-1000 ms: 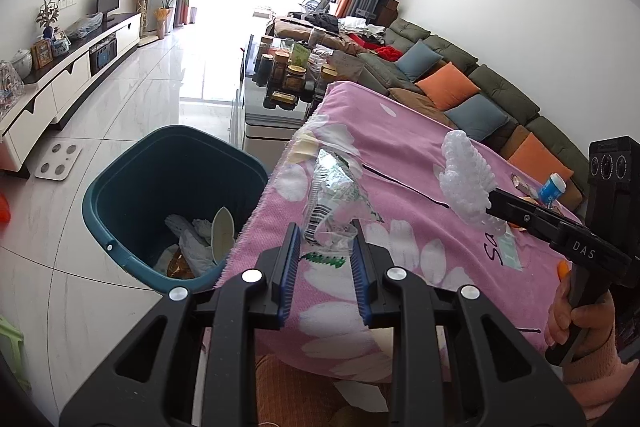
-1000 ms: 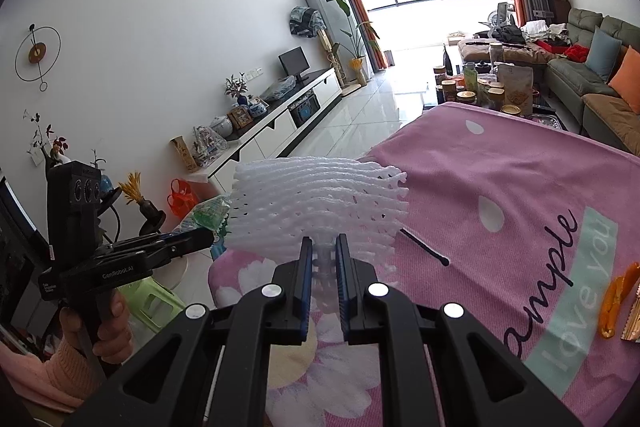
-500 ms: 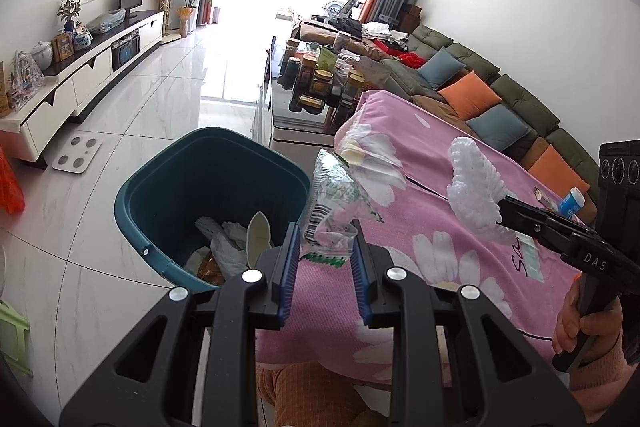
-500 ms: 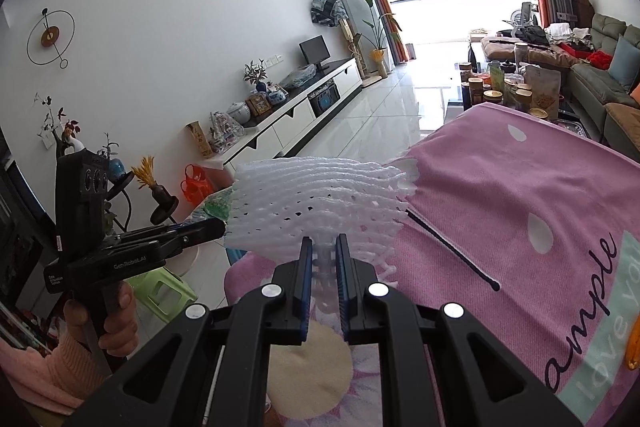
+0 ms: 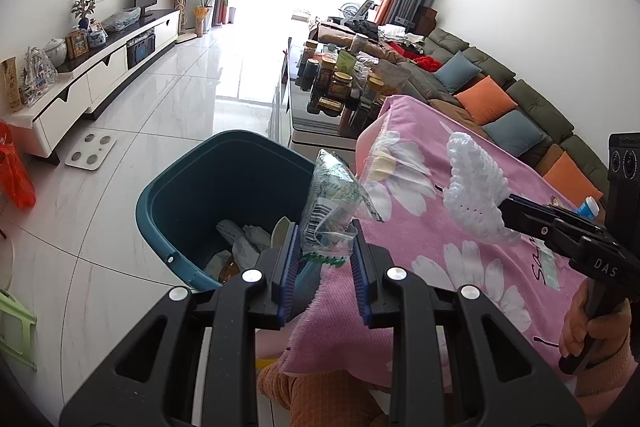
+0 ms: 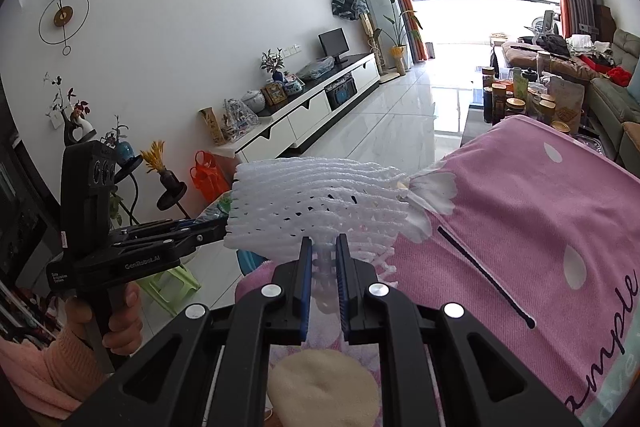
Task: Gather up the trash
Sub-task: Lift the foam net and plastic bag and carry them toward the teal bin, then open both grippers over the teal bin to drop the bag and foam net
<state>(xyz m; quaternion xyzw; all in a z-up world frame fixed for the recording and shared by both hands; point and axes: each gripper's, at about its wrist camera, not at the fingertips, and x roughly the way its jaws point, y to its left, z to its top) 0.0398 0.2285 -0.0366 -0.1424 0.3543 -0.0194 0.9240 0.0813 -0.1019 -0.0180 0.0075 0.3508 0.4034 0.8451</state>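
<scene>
Left wrist view: left gripper (image 5: 323, 259) pinched a crumpled clear plastic wrapper (image 5: 332, 205) by its lower end, over the near rim of the teal plastic bin (image 5: 188, 195). Light, limp, slippery. Right gripper (image 6: 323, 279) clamped white foam fruit netting (image 6: 316, 205) over the pink flowered cloth (image 6: 520, 211); soft, springy. Open floor lay left of the bin.

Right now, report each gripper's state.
Left gripper: shut on the crumpled clear plastic wrapper.
Right gripper: shut on the white foam mesh sleeve.
</scene>
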